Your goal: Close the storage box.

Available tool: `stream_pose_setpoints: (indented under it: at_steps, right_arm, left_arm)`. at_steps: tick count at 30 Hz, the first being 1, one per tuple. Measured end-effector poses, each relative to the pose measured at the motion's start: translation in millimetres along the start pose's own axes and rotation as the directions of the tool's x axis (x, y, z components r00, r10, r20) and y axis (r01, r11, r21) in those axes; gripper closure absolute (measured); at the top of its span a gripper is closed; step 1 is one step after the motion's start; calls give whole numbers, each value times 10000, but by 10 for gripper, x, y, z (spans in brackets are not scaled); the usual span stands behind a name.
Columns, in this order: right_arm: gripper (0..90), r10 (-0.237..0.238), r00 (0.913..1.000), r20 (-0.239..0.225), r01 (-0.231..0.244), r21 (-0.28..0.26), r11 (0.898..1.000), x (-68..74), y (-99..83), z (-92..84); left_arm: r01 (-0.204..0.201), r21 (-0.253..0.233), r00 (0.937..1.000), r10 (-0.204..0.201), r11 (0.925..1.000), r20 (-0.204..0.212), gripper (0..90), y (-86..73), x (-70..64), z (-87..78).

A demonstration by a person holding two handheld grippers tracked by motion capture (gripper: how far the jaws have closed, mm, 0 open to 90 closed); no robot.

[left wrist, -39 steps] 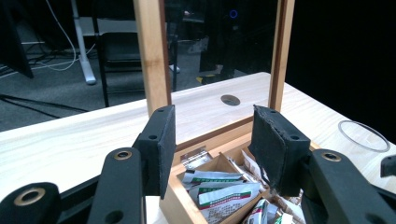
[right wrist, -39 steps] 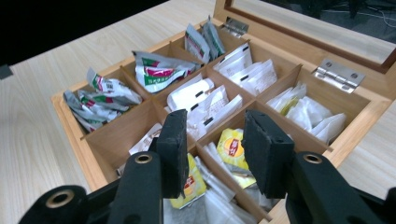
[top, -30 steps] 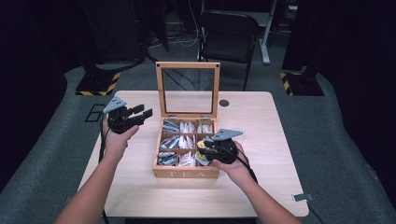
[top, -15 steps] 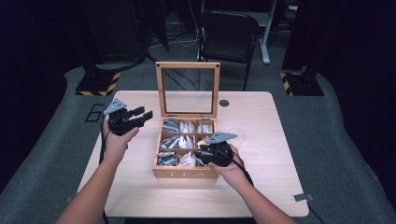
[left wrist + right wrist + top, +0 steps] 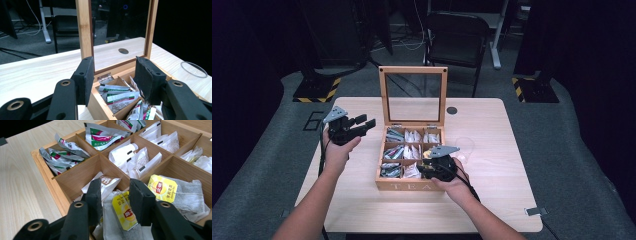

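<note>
1. The right gripper (image 5: 113, 195) hangs over the near right compartment of the tea box (image 5: 384, 186); its jaws have just been closing, now narrow, with a tea bag (image 5: 122, 213) between them. Whether the pads press it I cannot tell.
2. That tea bag has a yellow tag; its long axis runs away from the gripper, slanted toward the box's middle.
3. A second yellow-tagged tea bag (image 5: 175, 192) lies flat just beside it, in the same compartment.
4. The left gripper (image 5: 364, 124) hovers left of the box above the desk (image 5: 512, 200), jaws partly apart, holding nothing.
5. The glass lid (image 5: 413, 95) stands upright at the far edge.
</note>
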State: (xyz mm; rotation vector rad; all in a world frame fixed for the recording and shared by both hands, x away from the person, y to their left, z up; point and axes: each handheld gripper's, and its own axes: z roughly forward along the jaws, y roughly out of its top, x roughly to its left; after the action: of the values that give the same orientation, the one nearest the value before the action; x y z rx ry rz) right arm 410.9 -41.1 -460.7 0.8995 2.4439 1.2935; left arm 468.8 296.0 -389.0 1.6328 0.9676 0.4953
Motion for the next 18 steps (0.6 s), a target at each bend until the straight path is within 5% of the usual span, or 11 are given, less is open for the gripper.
stream_pose_setpoints:
  at_steps: [18]
  right_arm:
    - [854, 30, 10000, -43, -31, -83, 10000, -59, 16, -147]
  left_arm:
    - [-75, 66, 10000, 74, 10000, 38, 493, -13, -14, 13]
